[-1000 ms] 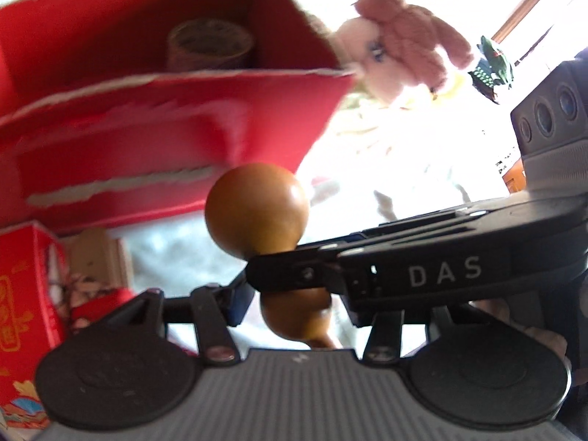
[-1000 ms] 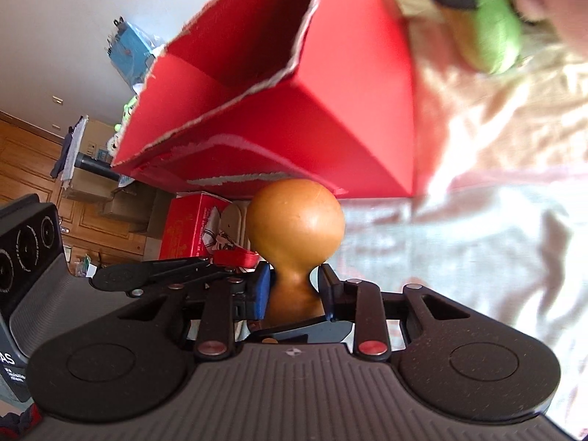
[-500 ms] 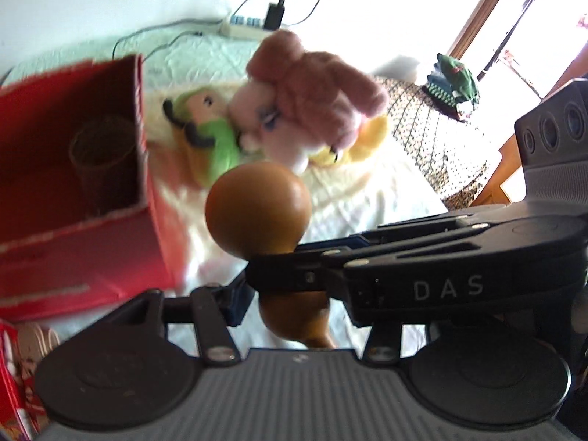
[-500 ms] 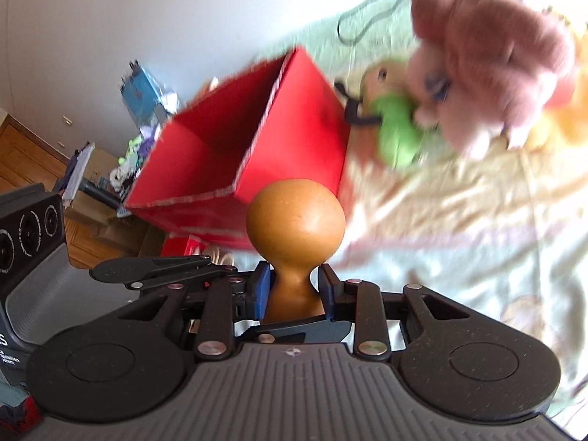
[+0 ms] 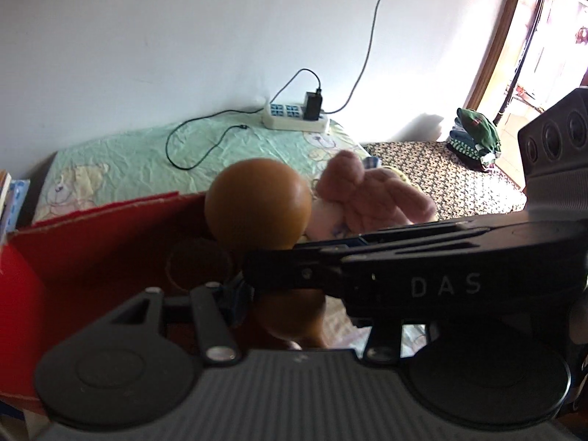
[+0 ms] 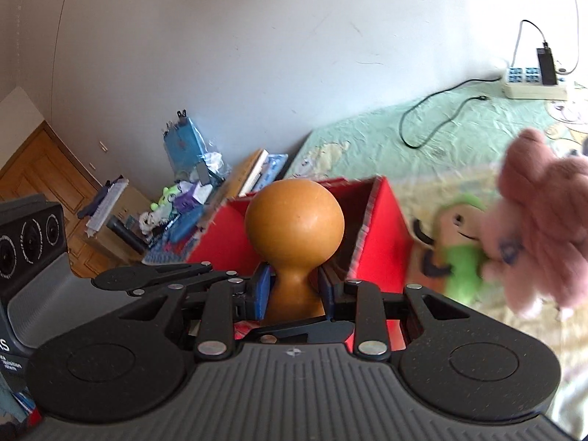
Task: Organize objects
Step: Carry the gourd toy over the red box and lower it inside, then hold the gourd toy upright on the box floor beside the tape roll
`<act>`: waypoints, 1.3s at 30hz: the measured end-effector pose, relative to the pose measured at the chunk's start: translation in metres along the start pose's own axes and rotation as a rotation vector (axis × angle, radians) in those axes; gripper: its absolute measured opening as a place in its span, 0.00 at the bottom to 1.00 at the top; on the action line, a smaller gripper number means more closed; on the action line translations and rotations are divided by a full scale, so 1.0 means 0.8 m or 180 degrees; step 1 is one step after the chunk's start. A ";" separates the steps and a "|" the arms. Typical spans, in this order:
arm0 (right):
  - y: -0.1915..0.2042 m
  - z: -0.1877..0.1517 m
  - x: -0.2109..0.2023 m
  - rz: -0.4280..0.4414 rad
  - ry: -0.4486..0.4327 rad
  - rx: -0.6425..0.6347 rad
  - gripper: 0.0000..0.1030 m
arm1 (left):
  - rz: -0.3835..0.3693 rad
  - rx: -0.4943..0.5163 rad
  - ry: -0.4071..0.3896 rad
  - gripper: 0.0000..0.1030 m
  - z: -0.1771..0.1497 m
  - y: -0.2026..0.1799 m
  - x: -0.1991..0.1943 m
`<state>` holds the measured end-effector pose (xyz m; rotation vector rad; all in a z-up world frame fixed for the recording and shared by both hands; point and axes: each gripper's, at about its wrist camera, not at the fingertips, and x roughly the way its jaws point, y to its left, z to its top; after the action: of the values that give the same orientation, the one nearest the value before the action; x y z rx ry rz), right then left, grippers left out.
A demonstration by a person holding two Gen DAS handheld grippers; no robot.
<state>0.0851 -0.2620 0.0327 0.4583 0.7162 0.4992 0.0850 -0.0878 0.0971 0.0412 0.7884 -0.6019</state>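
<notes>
An orange-brown gourd (image 6: 294, 220) is held up in the air by both grippers. My right gripper (image 6: 294, 286) is shut on its narrow neck, blue pads pressing from both sides. My left gripper (image 5: 294, 305) holds the lower bulb (image 5: 290, 316); its left pad touches the gourd, while its right finger is hidden behind the right gripper's body (image 5: 404, 268), which crosses in front. The open red box (image 6: 386, 242) sits on the bed just beyond and below the gourd. In the left wrist view the red box (image 5: 92, 257) has a dark cup (image 5: 198, 261) inside.
A pink plush (image 6: 540, 235) and a green plush (image 6: 459, 264) lie right of the box on the bed sheet (image 5: 147, 161). A power strip (image 5: 294, 119) with cables sits by the wall. Folded clothes (image 5: 474, 136) lie far right. Books and clutter (image 6: 183, 202) stand left of the bed.
Both grippers have risen together with the gourd and tipped upward. The red box has dropped lower in both views, and the wall and power strip have come into sight.
</notes>
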 end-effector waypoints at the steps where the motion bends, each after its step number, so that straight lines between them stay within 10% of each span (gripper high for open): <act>1: 0.007 0.005 0.012 0.0018 -0.0014 -0.0003 0.30 | 0.0021 0.0003 0.0007 0.48 0.002 0.015 -0.001; 19: 0.020 0.006 0.213 -0.0608 0.0560 0.0415 0.30 | 0.0044 0.0065 0.0964 0.53 -0.034 0.173 0.116; 39: -0.008 -0.005 0.231 -0.1090 0.1246 0.0827 0.29 | 0.0154 0.0189 0.1264 0.73 -0.036 0.189 0.136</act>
<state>0.2037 -0.1600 -0.0663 0.4722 1.2213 0.1708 0.2047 -0.0085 -0.0247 0.2394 1.1502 -0.5785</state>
